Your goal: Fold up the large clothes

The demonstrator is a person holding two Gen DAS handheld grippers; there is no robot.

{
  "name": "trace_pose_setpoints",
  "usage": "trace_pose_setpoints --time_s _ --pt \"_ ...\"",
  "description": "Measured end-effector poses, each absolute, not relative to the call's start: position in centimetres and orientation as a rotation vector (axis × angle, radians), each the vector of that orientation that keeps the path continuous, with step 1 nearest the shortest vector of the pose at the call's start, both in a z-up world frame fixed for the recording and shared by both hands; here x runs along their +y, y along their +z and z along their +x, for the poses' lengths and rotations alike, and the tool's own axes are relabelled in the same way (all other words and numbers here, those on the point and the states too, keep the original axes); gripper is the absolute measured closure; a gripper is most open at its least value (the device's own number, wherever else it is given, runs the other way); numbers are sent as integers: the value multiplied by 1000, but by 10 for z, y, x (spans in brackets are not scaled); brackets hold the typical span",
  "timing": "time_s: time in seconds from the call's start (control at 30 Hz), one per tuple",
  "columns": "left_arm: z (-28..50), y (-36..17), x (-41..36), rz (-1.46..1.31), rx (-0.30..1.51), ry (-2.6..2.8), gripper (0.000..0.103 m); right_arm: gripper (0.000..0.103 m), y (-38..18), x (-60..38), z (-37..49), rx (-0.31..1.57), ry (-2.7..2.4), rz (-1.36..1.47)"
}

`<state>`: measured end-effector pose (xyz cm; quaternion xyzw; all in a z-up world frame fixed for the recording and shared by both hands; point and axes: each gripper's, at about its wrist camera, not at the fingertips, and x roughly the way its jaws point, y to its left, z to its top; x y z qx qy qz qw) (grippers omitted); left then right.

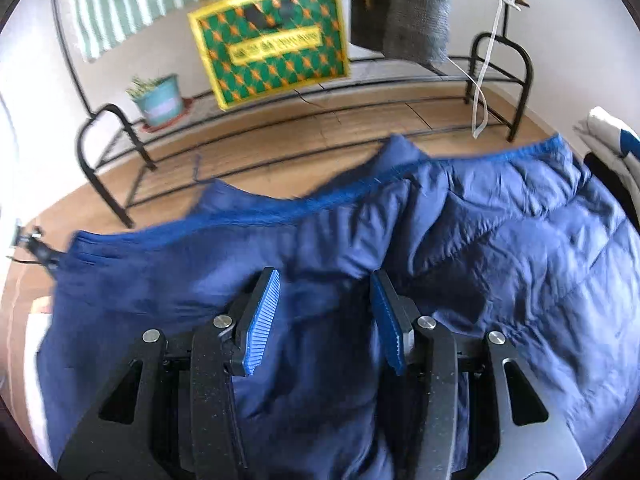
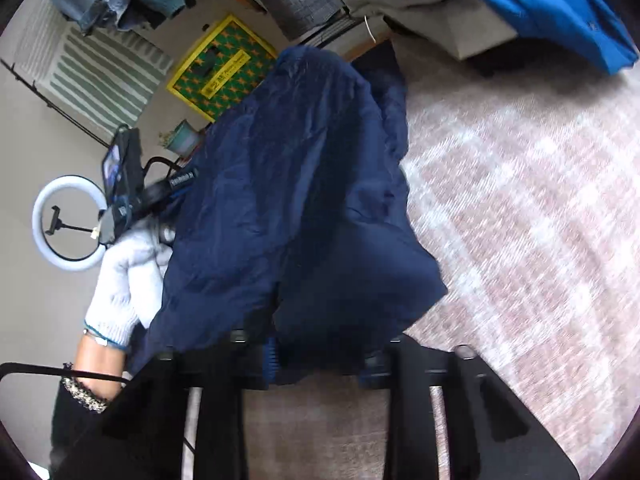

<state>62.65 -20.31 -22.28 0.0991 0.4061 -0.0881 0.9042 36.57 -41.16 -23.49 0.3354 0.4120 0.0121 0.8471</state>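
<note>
A large navy quilted jacket (image 1: pixel 460 248) lies spread below my left gripper (image 1: pixel 324 284), whose blue-padded fingers (image 1: pixel 262 316) stand apart above the fabric with cloth between them, not pinched. In the right wrist view the same jacket (image 2: pixel 296 200) hangs as a bundle over my right gripper (image 2: pixel 316 356). The fabric hides its fingers; only a bit of a blue pad (image 2: pixel 271 360) shows, so its state is unclear. A white-gloved hand (image 2: pixel 128 280) holding the left gripper is at the jacket's left edge.
A black metal rack (image 1: pixel 120 160) stands on the wooden floor with a green-yellow box (image 1: pixel 272 44) and a potted plant (image 1: pixel 160 100) behind it. A pink rug (image 2: pixel 520 220) lies to the right. A bright blue garment (image 2: pixel 520 0) lies on a grey surface. A ring light (image 2: pixel 68 222) stands left.
</note>
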Motion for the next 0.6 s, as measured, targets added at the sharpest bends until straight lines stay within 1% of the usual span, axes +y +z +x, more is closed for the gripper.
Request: trace_pose_setpoints --time_s 0.03,0.13,0.2,0.3,0.4,0.47,0.53,0.57,0.6 --pt "618 -213 -196 188 822 -197 54 87 -234 -413 361 862 26 705" --pt "567 -186 -167 188 765 -238 54 90 -228 -413 357 839 33 706" --pt "541 -186 -153 221 757 -245 54 90 -223 -411 356 830 32 695" --pt "508 -211 -141 273 813 -244 54 90 -222 -407 354 823 31 681" --pt "491 -248 -149 365 846 -236 54 82 -227 -409 347 825 13 685" --pt "480 -257 -153 391 767 -215 54 70 -229 -410 345 836 -13 664" --pt "478 -255 -155 394 759 -209 54 47 -231 -413 342 837 -41 662" --pt "480 -253 -152 366 773 -215 54 43 -232 -416 341 834 -34 677" --pt "482 -251 -148 337 787 -219 54 43 -232 -419 339 827 -33 701"
